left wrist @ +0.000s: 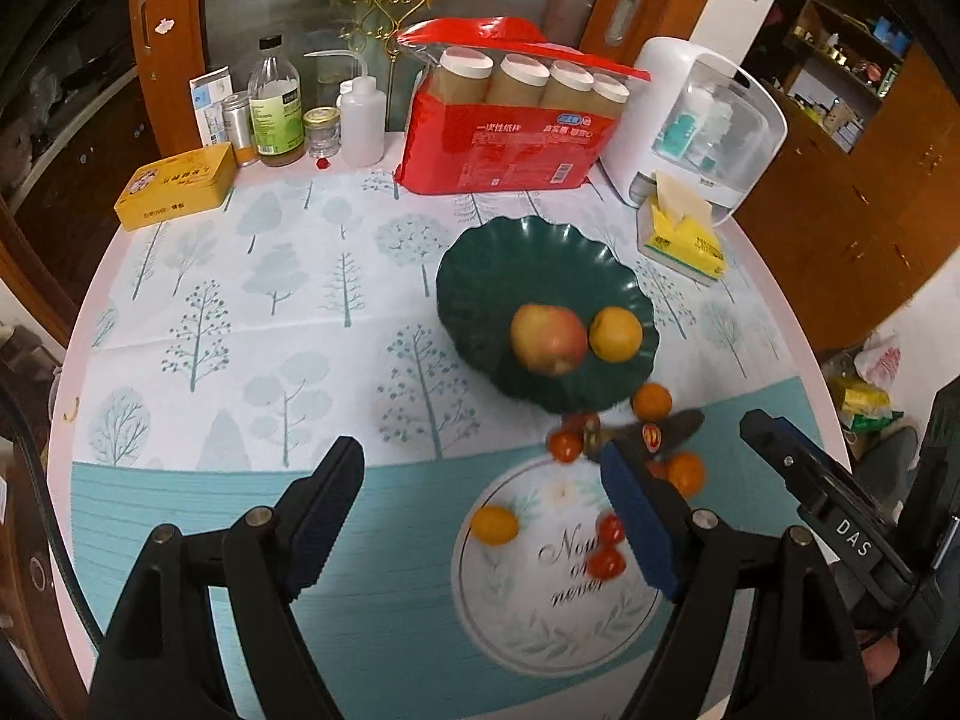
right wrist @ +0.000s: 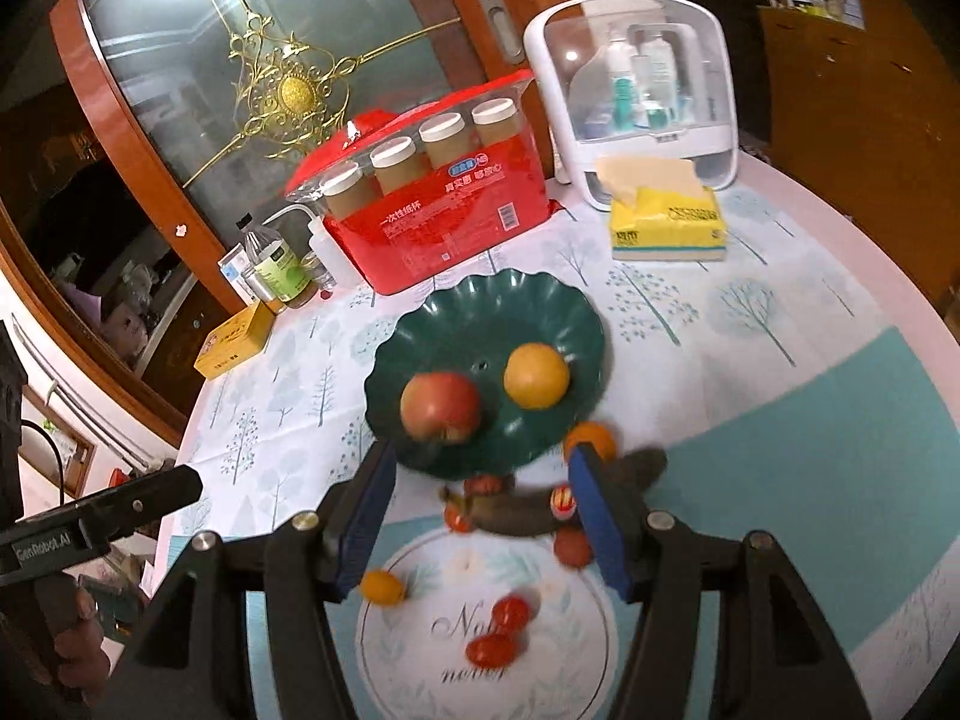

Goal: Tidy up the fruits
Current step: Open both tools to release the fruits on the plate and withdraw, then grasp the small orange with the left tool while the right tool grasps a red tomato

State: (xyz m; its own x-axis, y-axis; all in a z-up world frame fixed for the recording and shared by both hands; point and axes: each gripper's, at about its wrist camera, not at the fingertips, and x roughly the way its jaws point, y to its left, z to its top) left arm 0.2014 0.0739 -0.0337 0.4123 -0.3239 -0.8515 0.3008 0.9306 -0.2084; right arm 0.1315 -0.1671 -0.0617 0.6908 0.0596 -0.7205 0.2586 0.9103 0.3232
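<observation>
A dark green scalloped plate [left wrist: 540, 240] [right wrist: 480, 312] holds a red-yellow apple [left wrist: 549, 339] [right wrist: 441, 405] and an orange [left wrist: 615, 333] [right wrist: 536, 375]. On the tablecloth in front of it lie a blackened banana [right wrist: 510, 513] [left wrist: 678, 426], small oranges [left wrist: 494, 525] [right wrist: 382, 587] and cherry tomatoes [left wrist: 609, 546] [right wrist: 498, 630]. My left gripper [left wrist: 477, 450] hangs open above the cloth, left of the loose fruit. My right gripper [right wrist: 480, 462] is open above the plate's near rim. Nothing sits between either pair of jaws. Both views are motion-blurred.
Along the back stand a red pack of paper cups [left wrist: 498, 138], a white storage box [left wrist: 708, 120], a yellow tissue pack [left wrist: 684, 240], several bottles [left wrist: 276, 108] and a yellow tin [left wrist: 177, 183]. The round table's edge curves close on both sides.
</observation>
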